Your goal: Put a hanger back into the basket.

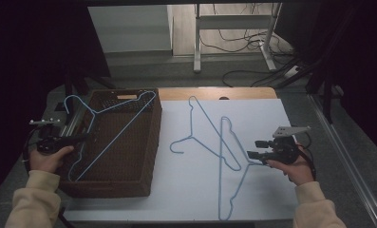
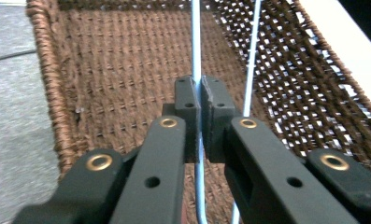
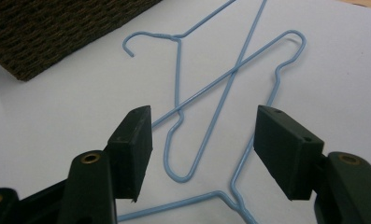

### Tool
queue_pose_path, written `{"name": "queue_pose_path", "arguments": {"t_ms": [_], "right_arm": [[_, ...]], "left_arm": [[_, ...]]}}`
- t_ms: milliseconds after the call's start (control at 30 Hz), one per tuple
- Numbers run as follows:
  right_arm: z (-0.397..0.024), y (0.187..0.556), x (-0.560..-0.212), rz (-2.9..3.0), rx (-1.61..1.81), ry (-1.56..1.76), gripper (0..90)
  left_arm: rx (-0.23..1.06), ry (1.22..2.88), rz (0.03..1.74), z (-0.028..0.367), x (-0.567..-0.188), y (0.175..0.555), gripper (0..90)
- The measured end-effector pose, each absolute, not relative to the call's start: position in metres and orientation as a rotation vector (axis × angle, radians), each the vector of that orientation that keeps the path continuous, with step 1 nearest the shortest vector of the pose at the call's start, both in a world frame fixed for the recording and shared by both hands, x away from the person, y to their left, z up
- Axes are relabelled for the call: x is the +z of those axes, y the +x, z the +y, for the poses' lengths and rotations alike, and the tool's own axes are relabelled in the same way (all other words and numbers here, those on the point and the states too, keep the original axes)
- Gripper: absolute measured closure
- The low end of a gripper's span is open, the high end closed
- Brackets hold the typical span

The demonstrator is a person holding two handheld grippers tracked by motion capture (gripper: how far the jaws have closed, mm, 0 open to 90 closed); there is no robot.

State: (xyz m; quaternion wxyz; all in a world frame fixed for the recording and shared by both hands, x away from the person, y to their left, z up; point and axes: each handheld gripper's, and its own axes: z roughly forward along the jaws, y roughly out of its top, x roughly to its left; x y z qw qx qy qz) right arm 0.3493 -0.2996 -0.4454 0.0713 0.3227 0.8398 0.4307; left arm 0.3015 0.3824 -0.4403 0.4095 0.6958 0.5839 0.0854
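Left gripper [image 2: 201, 100], jaws pinching the wire of a blue hanger [image 1: 111, 127] lying across the wicker basket [image 1: 148, 142]. Right gripper [image 3: 204, 149], jaws spread, nothing held; two crossed blue hangers [image 3: 206, 84] lie just ahead on the white table [image 1: 186, 190].

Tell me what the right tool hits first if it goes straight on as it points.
Probably the crossed hangers on the white tabletop: the open right tool points down at them, though depth is unclear.

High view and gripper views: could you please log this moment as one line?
left gripper: shut on hanger over basket | right gripper: open above two crossed hangers on table
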Motion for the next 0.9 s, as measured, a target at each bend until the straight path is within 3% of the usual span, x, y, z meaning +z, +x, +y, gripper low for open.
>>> {"name": "queue_pose_path", "arguments": {"t_ms": [67, 167, 367, 600, 900], "right_arm": [[-0.299, 0.349, -0.446, 2.527, 1.294, 0.970, 37.2], [-0.299, 0.350, -0.446, 2.528, 1.294, 0.970, 37.1], [-0.299, 0.350, -0.446, 2.530, 1.297, 0.974, 36.8], [-0.298, 0.350, -0.446, 2.535, 1.299, 0.968, 36.4], [-0.295, 0.352, -0.446, 2.538, 1.306, 0.978, 33.7]], "left_arm": [[0.226, 1.753, 1.461, 0.381, -0.440, 0.301, 81.8], [0.236, 1.750, 1.461, 0.381, -0.439, 0.300, 70.1], [0.266, 1.767, 1.426, 0.377, -0.437, 0.298, 61.8], [0.263, 1.793, 1.344, 0.357, -0.428, 0.292, 44.1], [0.224, 1.835, 1.180, 0.319, -0.420, 0.287, 37.0]]}}
